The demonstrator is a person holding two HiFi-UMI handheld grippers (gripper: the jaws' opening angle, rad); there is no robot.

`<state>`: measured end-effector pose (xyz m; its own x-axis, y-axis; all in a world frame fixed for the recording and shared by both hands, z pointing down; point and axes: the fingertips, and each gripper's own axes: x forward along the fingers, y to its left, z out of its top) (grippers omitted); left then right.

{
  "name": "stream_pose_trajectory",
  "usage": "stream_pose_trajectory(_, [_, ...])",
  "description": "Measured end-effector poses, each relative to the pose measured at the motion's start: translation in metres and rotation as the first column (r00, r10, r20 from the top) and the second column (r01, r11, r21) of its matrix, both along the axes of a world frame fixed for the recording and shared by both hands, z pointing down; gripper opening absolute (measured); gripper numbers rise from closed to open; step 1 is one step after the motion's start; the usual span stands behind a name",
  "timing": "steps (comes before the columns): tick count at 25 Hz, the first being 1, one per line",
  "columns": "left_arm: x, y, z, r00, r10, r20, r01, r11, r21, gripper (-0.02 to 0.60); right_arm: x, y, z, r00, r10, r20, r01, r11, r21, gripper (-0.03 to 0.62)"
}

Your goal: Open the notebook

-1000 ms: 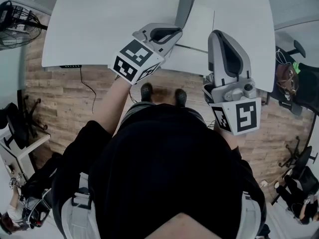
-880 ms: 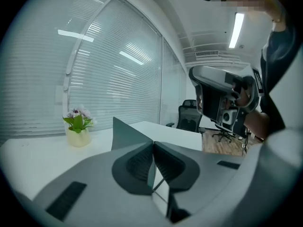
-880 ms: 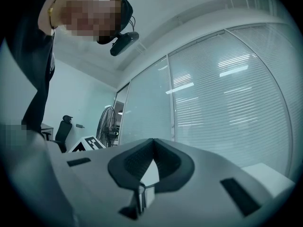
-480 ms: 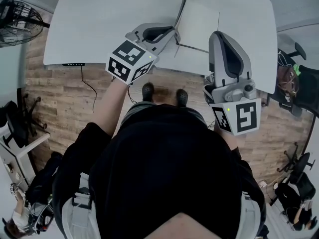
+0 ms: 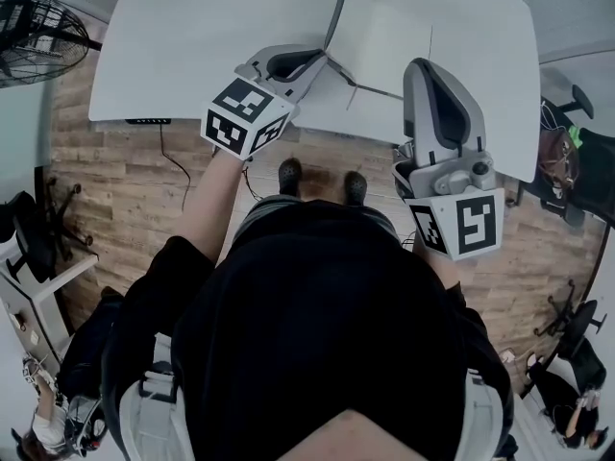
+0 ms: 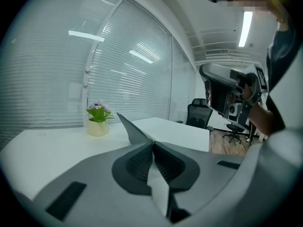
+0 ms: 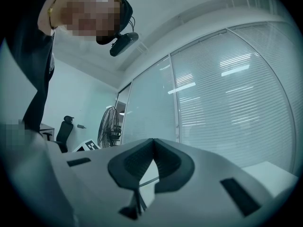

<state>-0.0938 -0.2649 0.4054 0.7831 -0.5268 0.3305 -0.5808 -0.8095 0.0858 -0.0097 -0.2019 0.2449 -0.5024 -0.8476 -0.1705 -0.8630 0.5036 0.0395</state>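
Note:
The notebook point(image 5: 380, 51) lies on the white table point(image 5: 192, 36), its white pages showing. Its grey cover point(image 5: 338, 8) stands nearly upright over the spine. My left gripper point(image 5: 325, 58) is shut on the cover's near edge; in the left gripper view the grey cover point(image 6: 130, 129) rises past the closed jaws point(image 6: 152, 143). My right gripper point(image 5: 423, 65) hovers over the notebook's right side, tilted slightly upward. Its jaws point(image 7: 152, 140) meet at the tips with nothing between them.
A small potted plant point(image 6: 98, 122) stands at the far end of the table. A floor fan point(image 5: 34, 36) is left of the table, office chairs point(image 5: 29, 238) stand around it on the wood floor. The table's near edge runs just ahead of the person's feet.
My left gripper has moved left with the cover, which has swung from leaning right to nearly upright, baring more white page. The right gripper has barely shifted.

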Motion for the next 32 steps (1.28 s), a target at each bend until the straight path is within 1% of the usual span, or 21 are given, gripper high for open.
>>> stream_pose_trajectory(4, [-0.013, -0.001, 0.01, 1.0, -0.017, 0.02, 0.018, 1.0, -0.015, 0.023, -0.006, 0.0, 0.004, 1.0, -0.005, -0.001, 0.005, 1.0, -0.005, 0.005])
stream_pose_trajectory(8, [-0.022, 0.002, 0.018, 1.0, -0.022, 0.021, 0.022, 0.999, -0.032, 0.023, -0.012, 0.0, 0.006, 1.0, -0.002, -0.001, 0.002, 1.0, -0.009, 0.005])
stream_pose_trajectory(13, [-0.03, 0.002, 0.028, 0.999, -0.036, 0.028, 0.038, 0.998, -0.049, 0.023, -0.015, 0.001, 0.008, 1.0, -0.005, -0.004, 0.005, 1.0, -0.014, 0.005])
stream_pose_trajectory(19, [-0.039, 0.001, 0.04, 0.997, -0.048, 0.058, 0.052, 0.997, -0.057, 0.025, -0.02, 0.002, 0.009, 1.0, -0.008, -0.002, 0.008, 1.0, -0.017, 0.005])
stream_pose_trajectory(32, [-0.054, -0.001, 0.066, 0.992, -0.071, 0.101, 0.083, 0.99, -0.113, 0.026, -0.024, 0.001, 0.012, 1.0, 0.0, 0.004, 0.001, 1.0, -0.025, 0.005])
